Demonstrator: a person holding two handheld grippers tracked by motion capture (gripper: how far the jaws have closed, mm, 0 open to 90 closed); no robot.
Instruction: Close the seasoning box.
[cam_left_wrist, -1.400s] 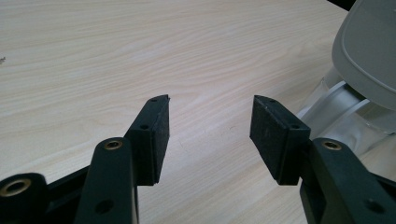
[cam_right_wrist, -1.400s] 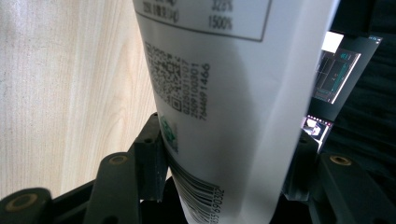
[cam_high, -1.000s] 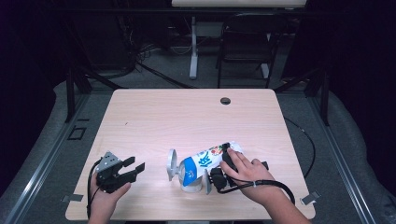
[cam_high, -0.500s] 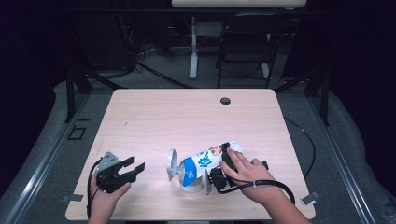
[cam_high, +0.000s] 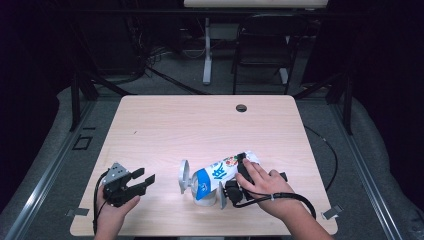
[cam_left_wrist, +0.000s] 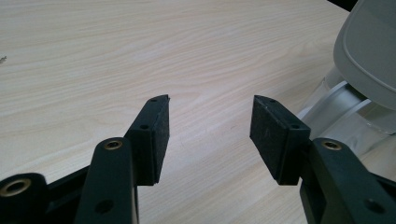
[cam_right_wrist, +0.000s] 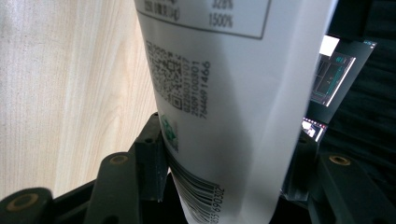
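A white package (cam_high: 220, 171) with a blue label and fruit pictures lies tilted at the table's front centre. Its lower end rests at a clear container (cam_high: 202, 196) with a grey hinged lid (cam_high: 184, 176) standing up. My right gripper (cam_high: 239, 179) is shut on the package's upper end, with a hand over it. In the right gripper view the package (cam_right_wrist: 233, 93), printed with a barcode and a square code, sits between both pads of my right gripper (cam_right_wrist: 226, 135). My left gripper (cam_high: 143, 181) rests open at the front left; its open jaws (cam_left_wrist: 210, 121) hold nothing and point toward the container (cam_left_wrist: 345, 121) and lid (cam_left_wrist: 369, 51).
The light wooden table (cam_high: 200, 130) has a round cable hole (cam_high: 241, 108) near its far edge. A chair and a table leg stand on the floor beyond. Black cables trail from both grippers over the front edge.
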